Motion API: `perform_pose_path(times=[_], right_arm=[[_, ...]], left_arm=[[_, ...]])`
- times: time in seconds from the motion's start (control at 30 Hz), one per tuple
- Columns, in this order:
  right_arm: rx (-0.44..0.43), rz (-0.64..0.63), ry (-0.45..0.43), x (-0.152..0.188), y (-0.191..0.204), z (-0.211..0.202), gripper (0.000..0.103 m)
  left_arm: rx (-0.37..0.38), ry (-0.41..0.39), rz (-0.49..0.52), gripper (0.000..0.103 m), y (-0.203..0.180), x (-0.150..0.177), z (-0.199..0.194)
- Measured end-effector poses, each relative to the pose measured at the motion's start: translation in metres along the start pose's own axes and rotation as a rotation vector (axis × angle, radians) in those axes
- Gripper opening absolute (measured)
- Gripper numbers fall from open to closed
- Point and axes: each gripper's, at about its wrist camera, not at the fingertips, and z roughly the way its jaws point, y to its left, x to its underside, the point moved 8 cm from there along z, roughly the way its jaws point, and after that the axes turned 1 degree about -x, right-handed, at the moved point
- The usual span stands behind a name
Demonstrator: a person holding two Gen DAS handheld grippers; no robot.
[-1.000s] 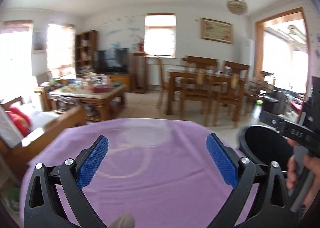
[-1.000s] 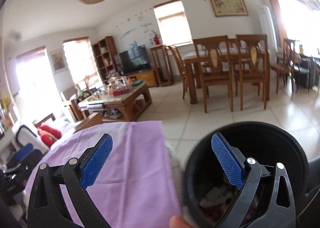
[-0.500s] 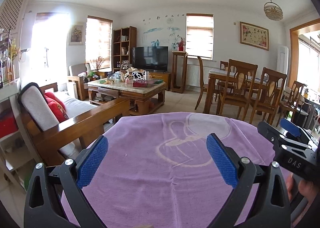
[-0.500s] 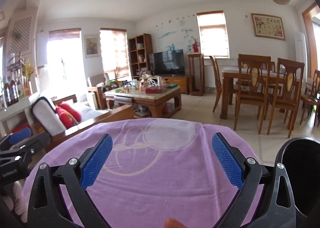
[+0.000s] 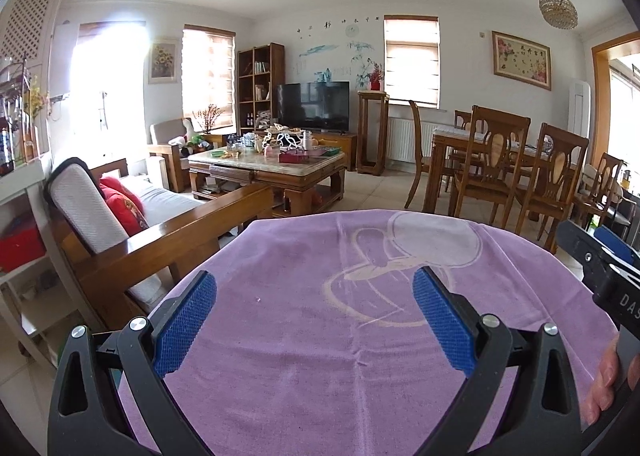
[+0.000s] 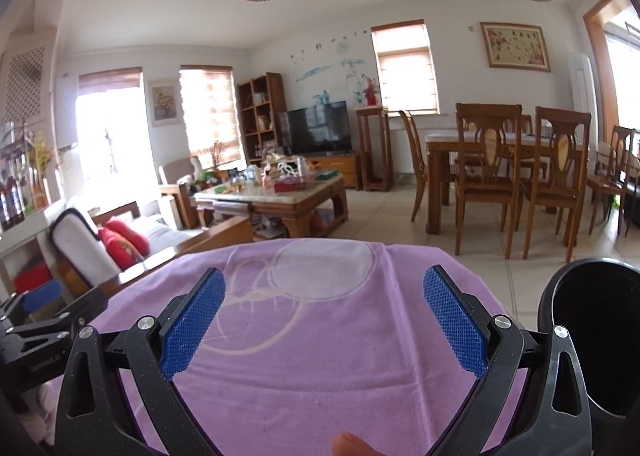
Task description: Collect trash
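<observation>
My left gripper (image 5: 316, 308) is open and empty above a table covered by a purple cloth (image 5: 320, 368) with a pale ring pattern. My right gripper (image 6: 324, 314) is open and empty above the same cloth (image 6: 304, 368). A black trash bin (image 6: 596, 336) stands off the table's right side, its dark inside hidden from here. The right gripper's body shows at the right edge of the left wrist view (image 5: 600, 268); the left gripper's body shows at the left edge of the right wrist view (image 6: 36, 320). No loose trash shows on the cloth.
A wooden sofa (image 5: 132, 223) with red cushions stands left of the table. A cluttered coffee table (image 5: 268, 167), a TV (image 5: 312, 105) and a dining table with chairs (image 5: 500, 171) lie beyond. White shelves (image 5: 20, 215) stand at the far left.
Both views have swung left, from the bin toward the table. The right gripper, which was over the bin mouth, is now over the cloth, with the bin at its right edge.
</observation>
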Motion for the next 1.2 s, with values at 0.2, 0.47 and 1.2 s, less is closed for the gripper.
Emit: perform_pose_path(times=[0.2,0.47,1.2], right_arm=[[-0.01,-0.055,-0.007,-0.0001,0.0084,-0.0011,0.098],[-0.011,-0.022,-0.008,0.0036,0.0013,-0.0041,0.098],[-0.01,-0.016,-0.016,0.0046,0.0021,-0.0089,0.098]], left_arm=[[-0.023,0.038,0.046,0.098,-0.0081,0.0022,0.0076],[-0.024,0.034,0.041,0.098,-0.0063,0.0025,0.0061],[-0.028,0.02,0.059,0.098,-0.0079,0.0024,0.0027]])
